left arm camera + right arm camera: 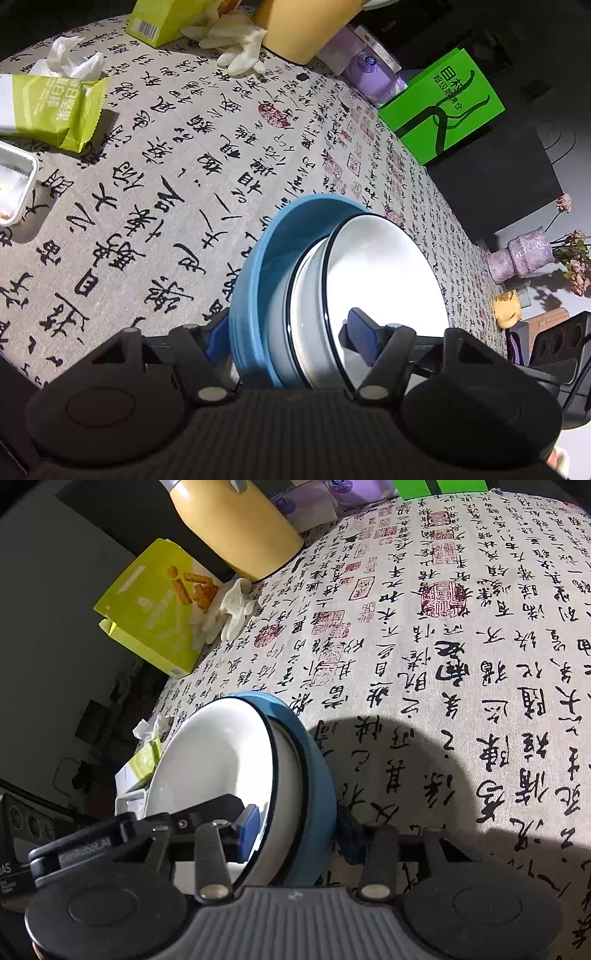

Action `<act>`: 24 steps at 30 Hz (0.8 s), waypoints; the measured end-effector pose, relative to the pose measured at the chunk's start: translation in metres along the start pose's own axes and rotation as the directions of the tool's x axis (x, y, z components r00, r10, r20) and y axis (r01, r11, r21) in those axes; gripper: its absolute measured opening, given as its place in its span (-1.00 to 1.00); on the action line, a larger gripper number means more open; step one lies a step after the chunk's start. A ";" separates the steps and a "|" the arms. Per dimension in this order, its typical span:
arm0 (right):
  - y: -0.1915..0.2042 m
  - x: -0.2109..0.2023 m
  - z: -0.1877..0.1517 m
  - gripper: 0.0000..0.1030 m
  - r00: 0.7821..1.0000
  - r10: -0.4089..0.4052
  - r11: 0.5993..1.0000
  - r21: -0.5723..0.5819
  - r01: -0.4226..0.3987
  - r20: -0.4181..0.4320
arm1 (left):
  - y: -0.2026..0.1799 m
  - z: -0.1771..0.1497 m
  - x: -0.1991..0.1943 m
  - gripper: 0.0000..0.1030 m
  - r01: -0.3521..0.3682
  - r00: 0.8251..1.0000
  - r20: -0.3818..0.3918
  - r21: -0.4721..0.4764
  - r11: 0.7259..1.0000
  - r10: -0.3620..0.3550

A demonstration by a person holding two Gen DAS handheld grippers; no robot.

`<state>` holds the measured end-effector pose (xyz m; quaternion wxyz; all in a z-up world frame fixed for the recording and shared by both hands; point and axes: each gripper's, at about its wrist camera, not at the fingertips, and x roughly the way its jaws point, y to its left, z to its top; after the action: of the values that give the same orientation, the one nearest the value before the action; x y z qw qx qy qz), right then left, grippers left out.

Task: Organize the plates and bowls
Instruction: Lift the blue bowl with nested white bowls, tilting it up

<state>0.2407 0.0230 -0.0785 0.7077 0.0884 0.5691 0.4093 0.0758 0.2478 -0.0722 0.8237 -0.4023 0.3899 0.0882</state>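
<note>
A stack of a blue plate (251, 280) with white black-rimmed bowls (384, 280) nested in it is held between both grippers above the calligraphy tablecloth (155, 192). My left gripper (288, 336) is shut on the stack's rim, one blue pad (360, 334) inside the top white bowl, the other behind the blue plate. In the right wrist view my right gripper (299, 830) is shut on the opposite rim of the blue plate (317, 775) and white bowl (210, 760), with one pad (249, 830) inside the bowl.
On the table stand a yellow jug (232, 524), a yellow-green snack box (155, 605), white gloves (236, 40), a green snack bag (55, 107), a white tray (14, 184), a bright green bag (443, 107) and purple tissue packs (369, 70). A purple vase (524, 254) stands beyond the right edge.
</note>
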 end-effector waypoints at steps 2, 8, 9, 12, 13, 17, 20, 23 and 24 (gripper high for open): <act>0.000 0.000 0.000 -0.16 1.000 0.003 1.000 0.001 -0.003 0.002 | 0.001 0.000 -0.001 0.26 0.000 1.000 0.003 -0.004 1.000 0.000; -0.001 -0.001 -0.001 -0.16 1.000 0.014 1.000 0.009 -0.014 0.009 | 0.000 0.001 0.000 0.21 -0.010 1.000 0.012 0.001 1.000 0.010; -0.002 -0.001 -0.001 -0.16 1.000 0.015 1.000 0.010 -0.015 0.009 | 0.000 0.001 0.000 0.21 -0.014 1.000 0.015 0.002 1.000 0.014; -0.002 -0.002 -0.002 -0.18 1.000 0.020 1.000 0.014 -0.020 0.010 | 0.000 0.000 0.000 0.22 -0.022 0.999 0.028 0.001 1.000 0.022; -0.002 -0.002 -0.002 -0.18 1.000 0.022 1.000 0.016 -0.022 0.010 | 0.000 0.000 0.000 0.22 -0.023 0.999 0.031 0.002 1.000 0.022; -0.003 -0.003 -0.002 -0.19 1.000 0.024 1.000 0.018 -0.024 0.010 | -0.001 0.001 0.001 0.22 -0.021 0.999 0.034 0.007 1.000 0.021; -0.003 -0.003 -0.003 -0.19 1.000 0.026 0.999 0.018 -0.026 0.010 | 0.000 0.001 0.001 0.12 -0.023 0.999 0.036 0.005 1.000 0.023; -0.004 -0.004 -0.003 -0.19 0.999 0.031 0.999 0.023 -0.031 0.007 | 0.002 0.001 0.000 0.02 -0.027 0.999 0.038 0.002 1.000 0.027; -0.003 -0.003 -0.003 -0.19 0.999 0.031 0.999 0.022 -0.031 0.008 | 0.003 0.001 0.000 0.02 -0.027 0.999 0.039 -0.001 1.000 0.027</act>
<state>0.2396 0.0177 -0.0789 0.7024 0.1067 0.5696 0.4133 0.0749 0.2502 -0.0737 0.8298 -0.3953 0.3791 0.1071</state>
